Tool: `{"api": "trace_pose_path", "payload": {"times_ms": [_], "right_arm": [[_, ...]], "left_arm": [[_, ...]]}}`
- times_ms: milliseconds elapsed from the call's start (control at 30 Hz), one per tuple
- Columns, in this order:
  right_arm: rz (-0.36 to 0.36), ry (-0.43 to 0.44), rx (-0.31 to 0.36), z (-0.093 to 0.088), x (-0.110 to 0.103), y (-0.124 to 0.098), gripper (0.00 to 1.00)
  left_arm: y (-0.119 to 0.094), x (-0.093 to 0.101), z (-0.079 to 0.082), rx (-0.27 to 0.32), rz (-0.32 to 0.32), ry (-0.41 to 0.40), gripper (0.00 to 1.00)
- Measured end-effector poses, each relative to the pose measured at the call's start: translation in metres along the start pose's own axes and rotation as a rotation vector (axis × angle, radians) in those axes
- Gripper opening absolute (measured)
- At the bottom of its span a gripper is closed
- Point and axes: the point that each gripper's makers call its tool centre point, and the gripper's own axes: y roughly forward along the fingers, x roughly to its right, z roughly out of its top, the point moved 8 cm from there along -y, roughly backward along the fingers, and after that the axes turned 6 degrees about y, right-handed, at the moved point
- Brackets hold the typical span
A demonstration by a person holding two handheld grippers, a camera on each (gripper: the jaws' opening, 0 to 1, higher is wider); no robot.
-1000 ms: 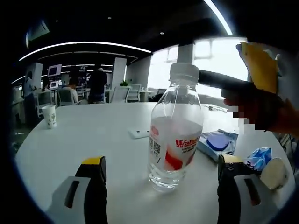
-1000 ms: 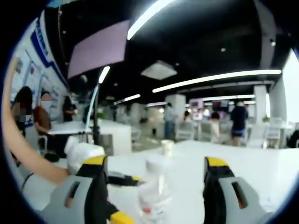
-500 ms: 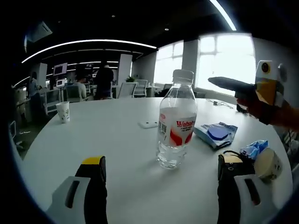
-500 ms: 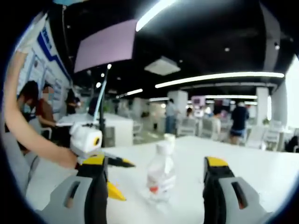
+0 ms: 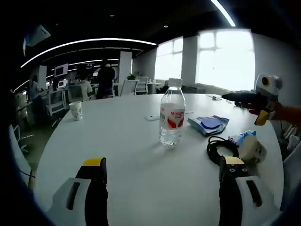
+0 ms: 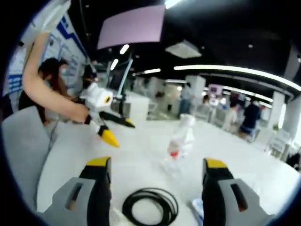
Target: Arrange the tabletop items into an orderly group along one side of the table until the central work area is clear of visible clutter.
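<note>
A clear water bottle [image 5: 172, 117] with a red and white label stands upright mid-table, also in the right gripper view [image 6: 181, 141]. My left gripper [image 5: 162, 163] is open and empty, well short of the bottle. My right gripper [image 6: 156, 163] is open too, with a black cable coil [image 6: 150, 205] just beyond its jaws. The coil [image 5: 221, 147] lies right of the bottle, next to a blue and white wad [image 5: 249, 146]. A blue packet [image 5: 208, 124] sits behind them. A hand holds the left gripper [image 6: 117, 129] over the table's far side.
The round white table [image 5: 117, 155] carries a paper cup [image 5: 75, 110] at the far left and a small flat white item [image 5: 151, 117] behind the bottle. The right gripper [image 5: 251, 104] hovers past the right rim. Office chairs, desks and people fill the background.
Both views have pulled back from the bottle, which now looks smaller and farther. The black cable coil has come into both views. Both grippers stay open.
</note>
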Motion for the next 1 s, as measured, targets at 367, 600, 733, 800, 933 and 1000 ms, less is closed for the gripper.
{"api": "trace_pose_path", "payload": {"times_ms": [367,600,733,800,933,1000], "right_arm": [[0.102,-0.002,-0.075,-0.020,-0.012,-0.027,0.70],[0.238,-0.066,-0.172,-0.034,-0.013,-0.042,0.61],[0.305,-0.108,-0.216,-0.040,-0.010,-0.040,0.52],[0.337,-0.138,-0.224,-0.042,-0.012,-0.039,0.50],[0.389,-0.107,-0.221,-0.044,-0.018,-0.038,0.46],[0.415,-0.120,-0.236,-0.047,-0.020,-0.037,0.45]], "left_arm": [[-0.053,0.004,-0.011,0.001,0.054,-0.011,0.99],[-0.066,0.029,-0.008,-0.005,0.023,-0.004,0.99],[-0.072,0.043,-0.009,-0.010,0.003,-0.019,0.99],[-0.073,0.056,-0.005,0.008,-0.029,-0.016,0.99],[-0.072,0.078,-0.002,-0.007,-0.101,-0.002,0.99],[-0.071,0.087,-0.004,-0.033,-0.132,0.001,0.99]]}}
